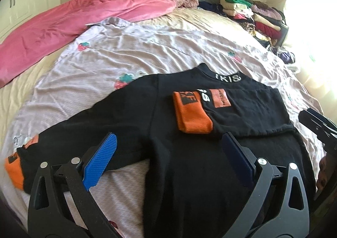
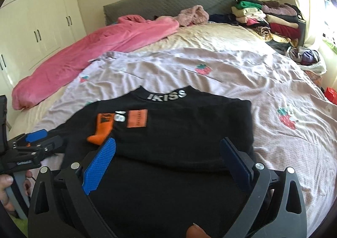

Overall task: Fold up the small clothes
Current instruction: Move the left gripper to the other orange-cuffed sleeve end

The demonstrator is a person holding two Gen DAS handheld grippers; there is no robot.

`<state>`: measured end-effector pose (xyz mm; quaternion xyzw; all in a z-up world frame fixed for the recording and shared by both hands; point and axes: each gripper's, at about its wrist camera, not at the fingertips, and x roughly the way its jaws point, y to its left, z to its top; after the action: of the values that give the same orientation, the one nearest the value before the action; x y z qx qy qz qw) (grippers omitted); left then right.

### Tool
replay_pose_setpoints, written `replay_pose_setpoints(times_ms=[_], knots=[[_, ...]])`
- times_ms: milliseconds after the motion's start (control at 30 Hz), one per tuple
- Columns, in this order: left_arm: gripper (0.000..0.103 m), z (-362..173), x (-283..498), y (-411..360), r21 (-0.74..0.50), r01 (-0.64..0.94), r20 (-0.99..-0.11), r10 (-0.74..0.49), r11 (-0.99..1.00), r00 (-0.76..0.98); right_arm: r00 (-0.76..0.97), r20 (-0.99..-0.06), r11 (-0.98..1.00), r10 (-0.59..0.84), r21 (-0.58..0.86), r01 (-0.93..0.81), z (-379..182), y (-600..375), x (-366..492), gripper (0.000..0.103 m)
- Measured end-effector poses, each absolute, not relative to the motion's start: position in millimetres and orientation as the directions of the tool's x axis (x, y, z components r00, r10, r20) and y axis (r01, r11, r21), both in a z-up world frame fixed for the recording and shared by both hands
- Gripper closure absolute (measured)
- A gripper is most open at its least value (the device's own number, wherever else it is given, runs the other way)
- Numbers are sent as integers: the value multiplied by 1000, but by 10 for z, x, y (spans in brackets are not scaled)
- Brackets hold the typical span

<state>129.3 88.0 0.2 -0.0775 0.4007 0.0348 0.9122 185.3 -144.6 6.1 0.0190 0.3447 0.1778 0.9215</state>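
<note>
Above the bed (image 1: 63, 73), your left claw (image 1: 168, 153) and right claw (image 2: 168, 153) both gape wide, gripping nothing; the black sweater (image 1: 189, 164) lies flat beneath, one sleeve folded across.

The top (image 2: 168, 143) is black, with orange cuffs (image 1: 192, 115), an orange patch (image 2: 137, 118) on the chest and white letters on the collar. Under the top, the sheet (image 2: 231, 82) is pale lilac, printed with red, green-leaved strawberries (image 2: 202, 69). Left of the top lies a pink blanket (image 2: 84, 52); beyond it stands a grey quilted headboard (image 2: 168, 2). Both grippers' pads (image 2: 101, 164) are blue on black frames. The cupboards (image 2: 38, 27) are cream.
</note>
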Motion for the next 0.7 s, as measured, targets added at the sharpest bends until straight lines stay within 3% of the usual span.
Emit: replay_pose_setpoints(times_ms=[700], knots=[[10, 265, 730, 1749, -156, -294, -686, 110, 943, 719, 657, -612, 871, 440, 113, -479, 334, -537, 1505, 5]])
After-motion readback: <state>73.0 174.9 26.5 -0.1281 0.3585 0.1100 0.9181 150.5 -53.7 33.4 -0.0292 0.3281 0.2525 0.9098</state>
